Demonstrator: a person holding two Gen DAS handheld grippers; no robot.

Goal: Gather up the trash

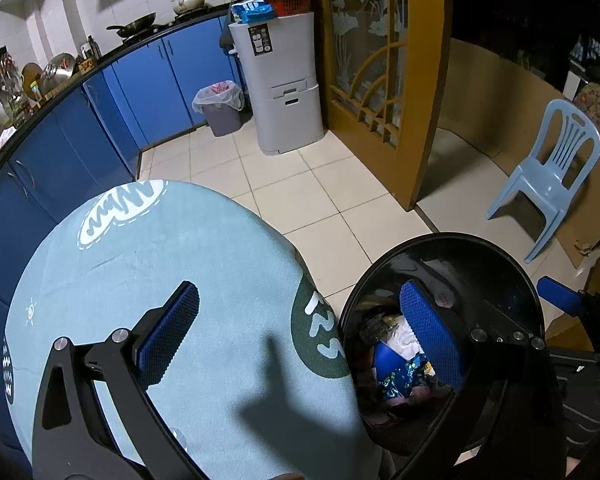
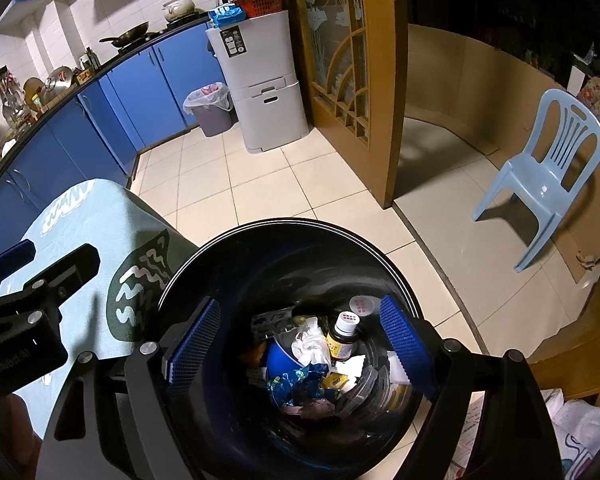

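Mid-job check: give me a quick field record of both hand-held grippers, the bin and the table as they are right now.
left hand-held gripper: open, empty, spans the table edge and the bin rim
right hand-held gripper: open, empty, above the bin mouth
black trash bin: on the floor beside the table, holds trash
bin contents: brown medicine bottle with white cap, crumpled tissue, shiny blue wrapper
round table: light blue patterned cloth; no trash on the part in view
background: second lined bin by the blue cabinets
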